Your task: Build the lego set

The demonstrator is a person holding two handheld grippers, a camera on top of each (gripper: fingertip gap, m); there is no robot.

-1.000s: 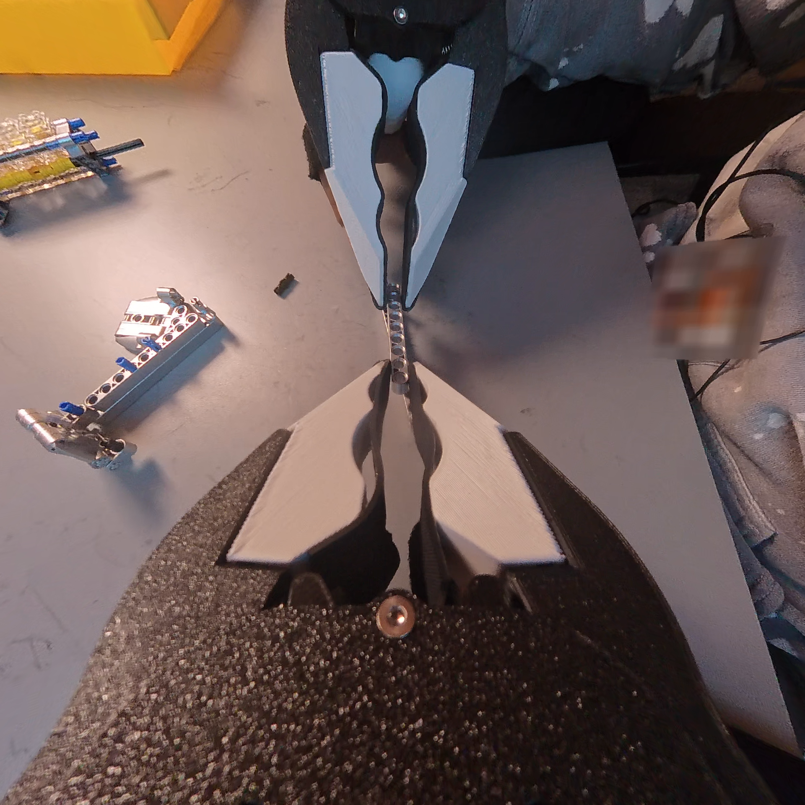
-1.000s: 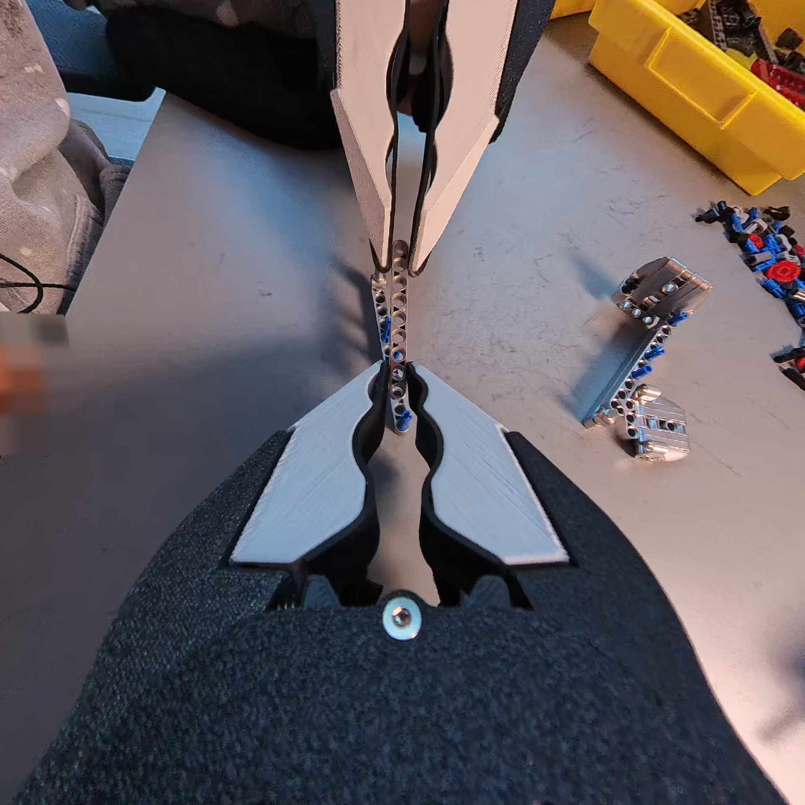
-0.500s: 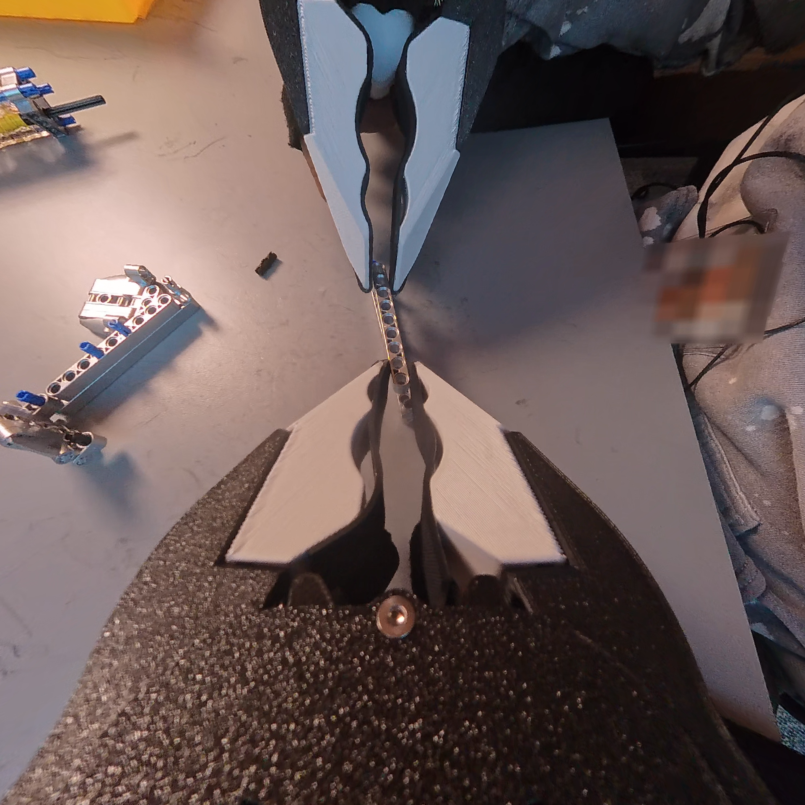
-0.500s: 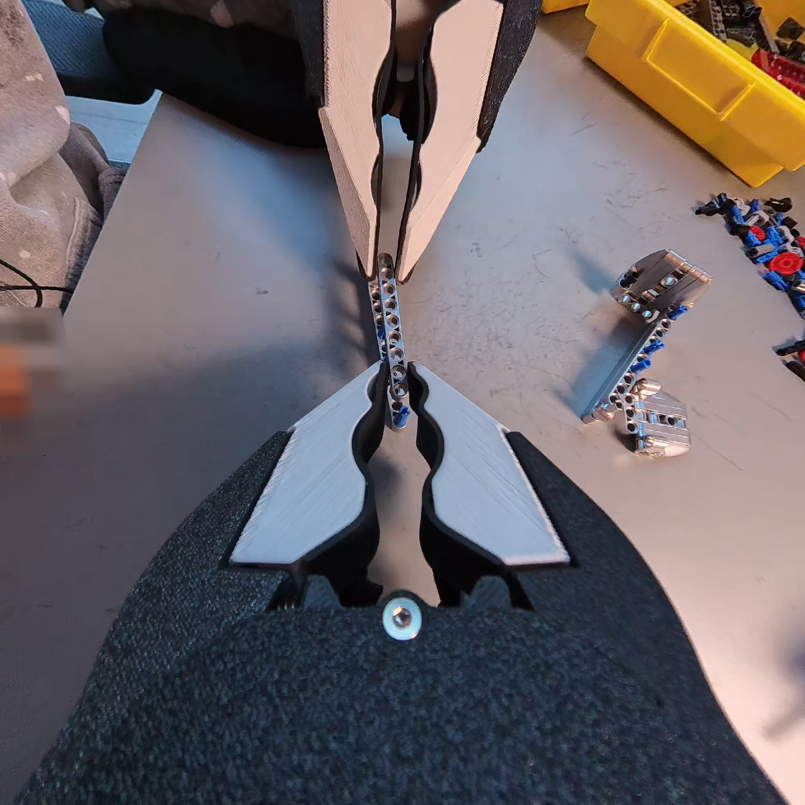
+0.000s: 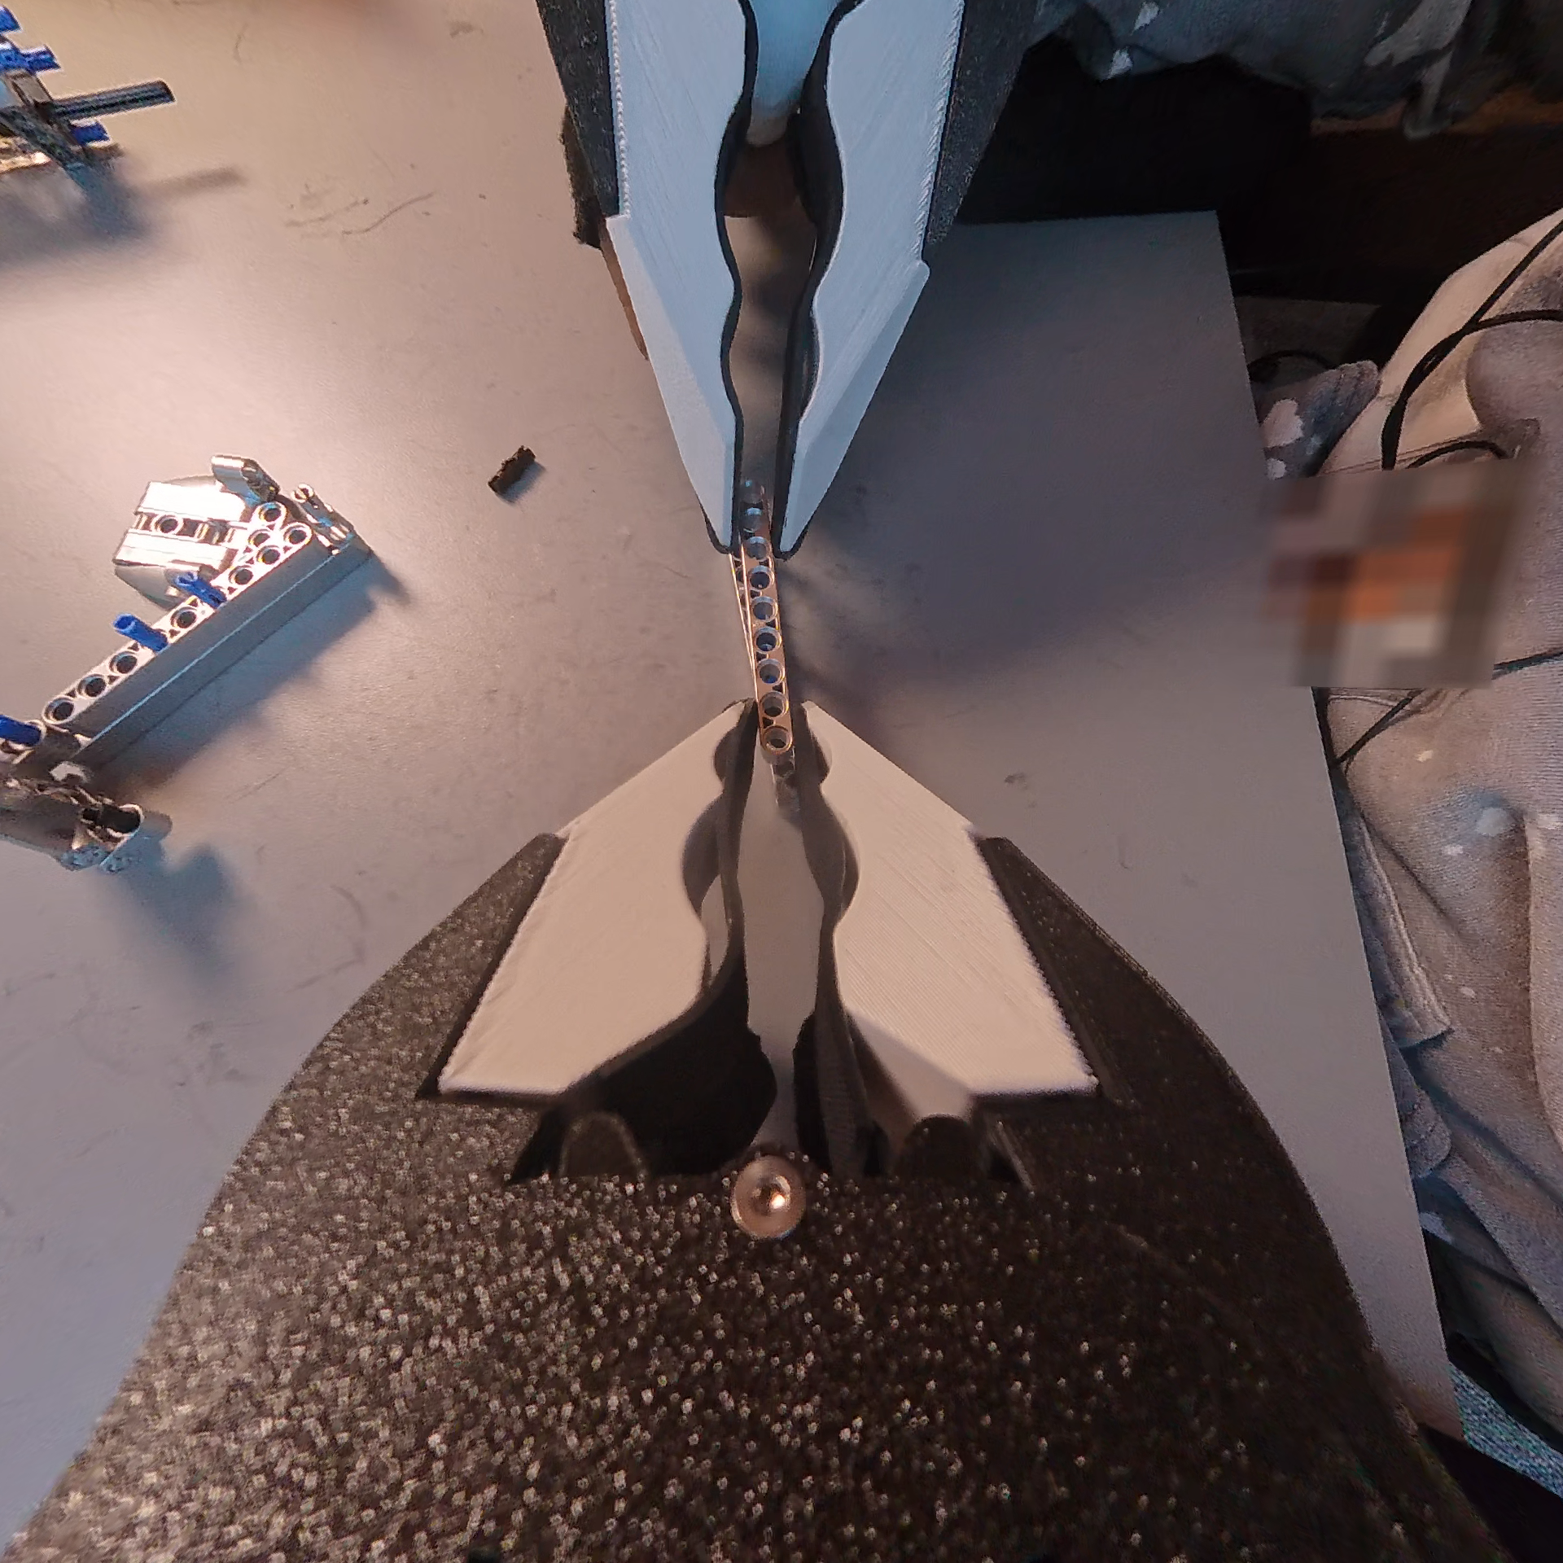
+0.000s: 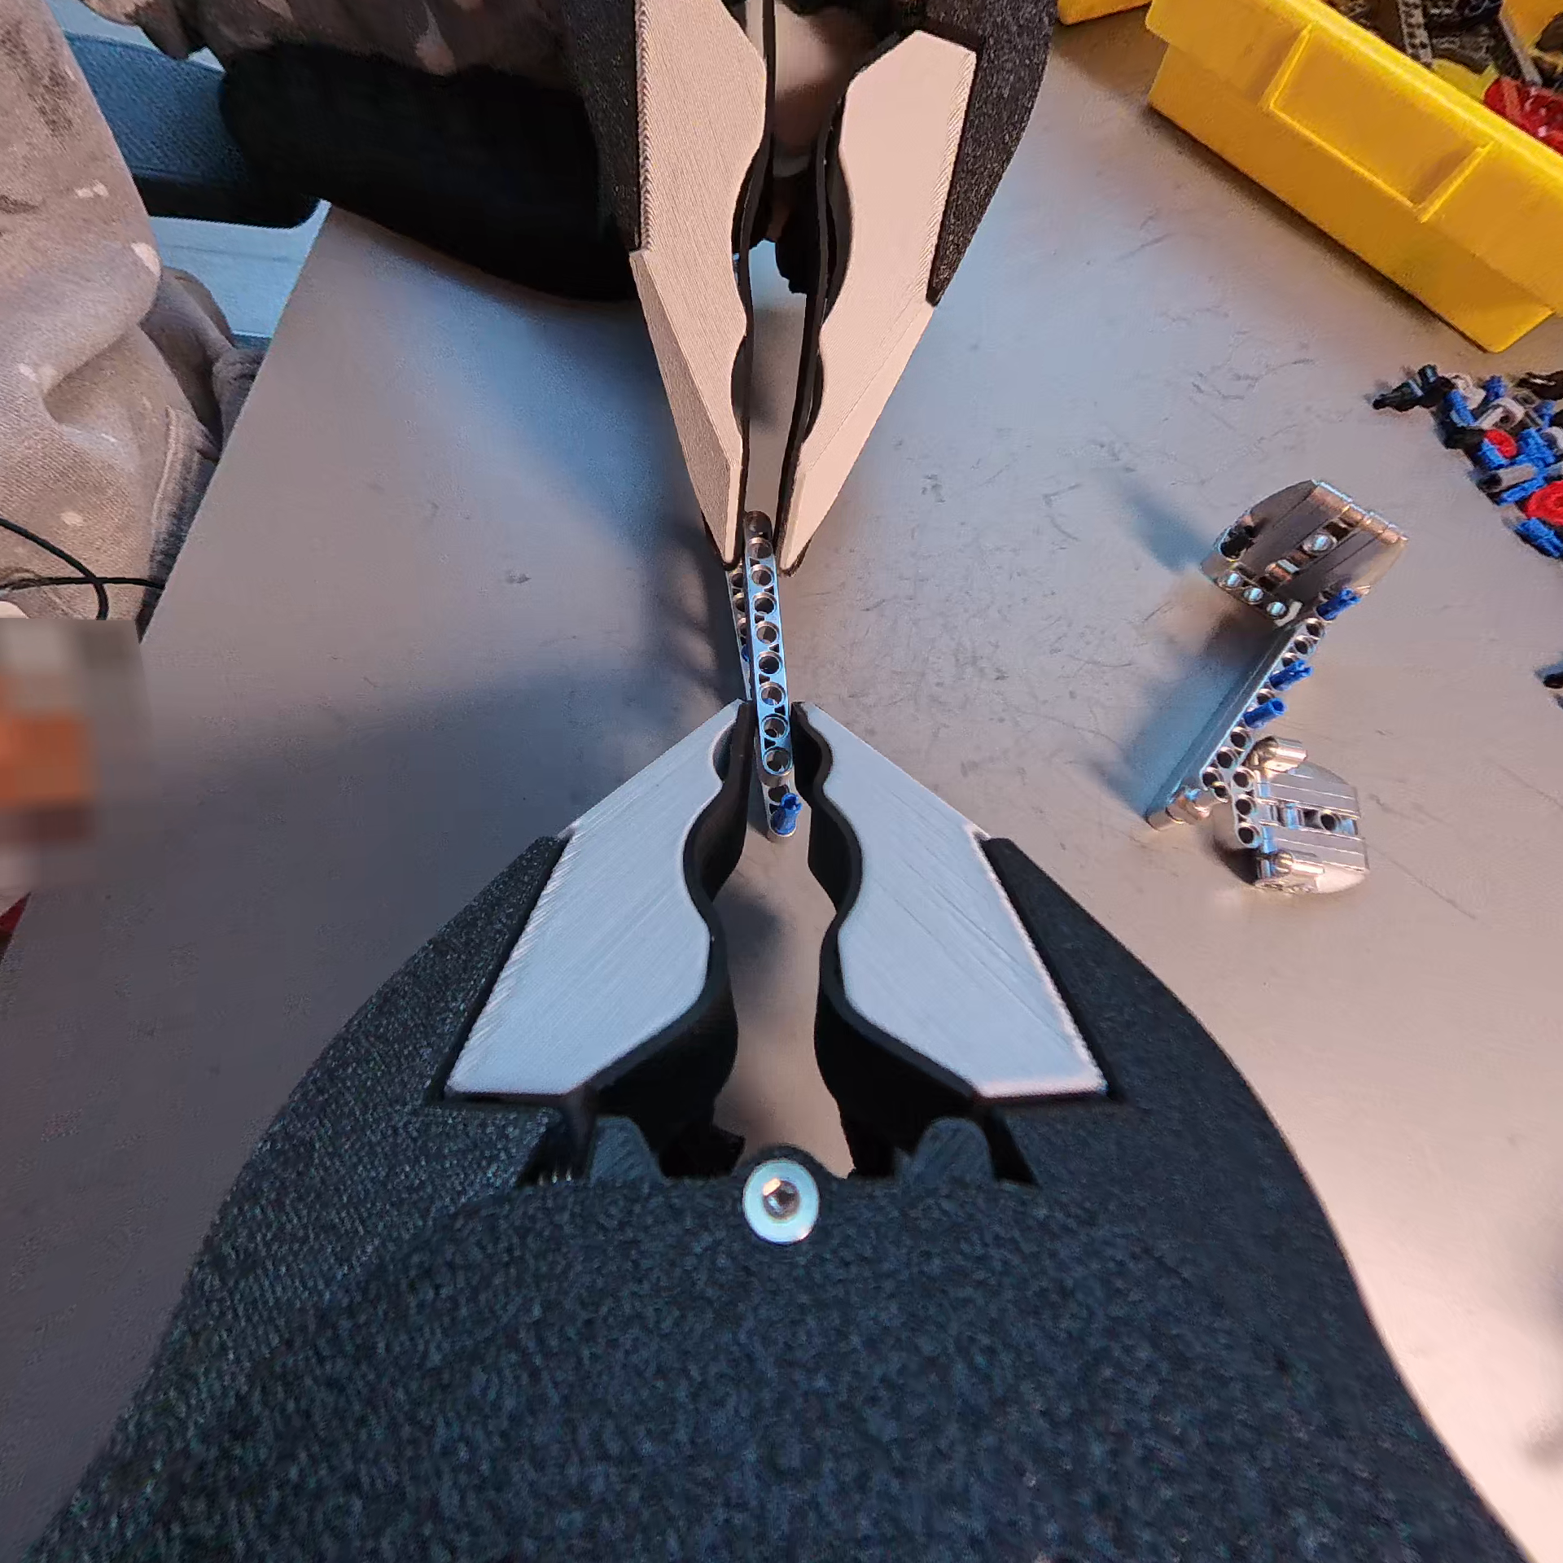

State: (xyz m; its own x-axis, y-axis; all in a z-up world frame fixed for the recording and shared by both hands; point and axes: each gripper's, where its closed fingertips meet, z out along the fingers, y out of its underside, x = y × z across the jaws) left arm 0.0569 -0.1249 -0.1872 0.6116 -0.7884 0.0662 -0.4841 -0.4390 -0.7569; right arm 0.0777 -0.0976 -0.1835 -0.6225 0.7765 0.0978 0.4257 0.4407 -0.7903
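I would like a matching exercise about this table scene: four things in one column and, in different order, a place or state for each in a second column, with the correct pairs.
Things
1. grey holed beam
2. yellow bin
3. small black piece
4. grey beam assembly with blue pins

Places or states
A. lying alone on the table, left of the far gripper in the left wrist view
B. held at both ends, by the left gripper and the right gripper
C. at the far right corner in the right wrist view
D. lying flat on the table, untouched

Pairs: 1-B, 2-C, 3-A, 4-D
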